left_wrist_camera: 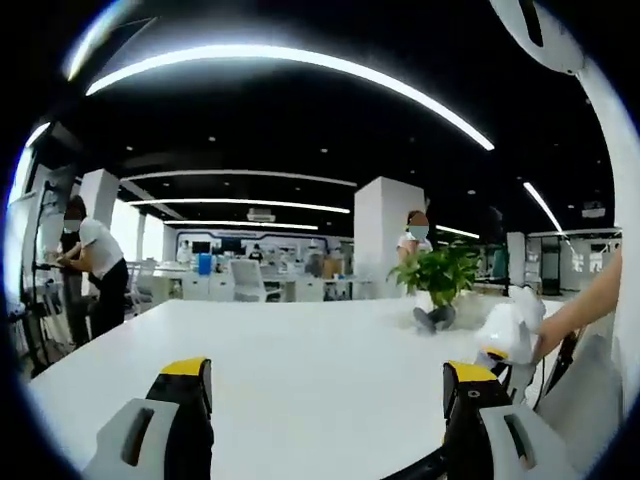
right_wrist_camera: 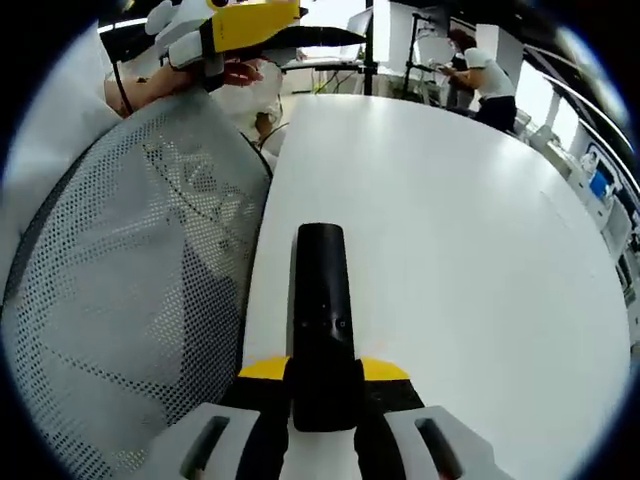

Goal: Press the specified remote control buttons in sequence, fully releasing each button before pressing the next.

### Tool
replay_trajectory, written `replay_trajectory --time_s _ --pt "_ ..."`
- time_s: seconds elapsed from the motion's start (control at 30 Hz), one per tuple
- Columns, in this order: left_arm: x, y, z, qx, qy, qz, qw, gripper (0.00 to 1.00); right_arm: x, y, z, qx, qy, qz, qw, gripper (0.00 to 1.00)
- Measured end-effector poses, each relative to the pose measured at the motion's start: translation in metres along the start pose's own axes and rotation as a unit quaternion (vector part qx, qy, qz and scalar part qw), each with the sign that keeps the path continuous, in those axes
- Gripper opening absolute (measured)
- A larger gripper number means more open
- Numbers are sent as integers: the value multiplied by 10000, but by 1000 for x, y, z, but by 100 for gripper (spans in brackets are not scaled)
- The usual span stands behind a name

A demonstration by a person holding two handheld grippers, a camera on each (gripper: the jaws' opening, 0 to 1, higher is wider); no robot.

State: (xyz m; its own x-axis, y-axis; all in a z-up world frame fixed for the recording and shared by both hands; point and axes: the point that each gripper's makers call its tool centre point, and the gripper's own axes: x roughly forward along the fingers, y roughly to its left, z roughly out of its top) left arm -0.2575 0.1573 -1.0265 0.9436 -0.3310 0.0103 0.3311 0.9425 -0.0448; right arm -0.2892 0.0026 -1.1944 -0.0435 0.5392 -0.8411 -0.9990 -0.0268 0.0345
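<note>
At the lower left and lower right of the left gripper view, the yellow-tipped jaws of my left gripper [left_wrist_camera: 325, 385] stand wide apart with nothing between them, hovering over the bare white table [left_wrist_camera: 290, 350]. Right of centre in that frame a potted plant [left_wrist_camera: 437, 275] sits on the table top, and at the far right my right gripper [left_wrist_camera: 508, 335] shows as a white body with a forearm behind it. People stand at benches in the background at left and centre (office bystanders, no part of the job).

In the right gripper view, a mesh chair back [right_wrist_camera: 130, 290] takes up the left side, and my left gripper [right_wrist_camera: 235, 30] shows in the upper left. At bottom centre my right gripper [right_wrist_camera: 324, 372] is clenched on the near end of the black remote control [right_wrist_camera: 322, 310], which juts forward over the table edge; two small buttons show faintly on its face, their labels too small to read.

No button is being pressed yet, by my reading. To do it well, I would hold the remote level and steady, bring one left jaw tip straight down onto a single button, then lift fully clear before the next, keeping the remote in frame throughout.
</note>
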Motion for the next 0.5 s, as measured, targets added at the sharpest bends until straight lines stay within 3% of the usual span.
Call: replay_trajectory --time_s 0.13,0.27,0.5 --pt "0 -3 2 117 -54 -37 9999 100 -2 -11 -3 -48 113 -62 9999 21" --pt "3 -13 -6 476 198 -209 9985 100 -4 -26 -6 -79 221 -105 9997 21" --pt "2 -8 -3 346 143 -129 9992 100 -9 -56 -12 -22 334 -136 9993 21"
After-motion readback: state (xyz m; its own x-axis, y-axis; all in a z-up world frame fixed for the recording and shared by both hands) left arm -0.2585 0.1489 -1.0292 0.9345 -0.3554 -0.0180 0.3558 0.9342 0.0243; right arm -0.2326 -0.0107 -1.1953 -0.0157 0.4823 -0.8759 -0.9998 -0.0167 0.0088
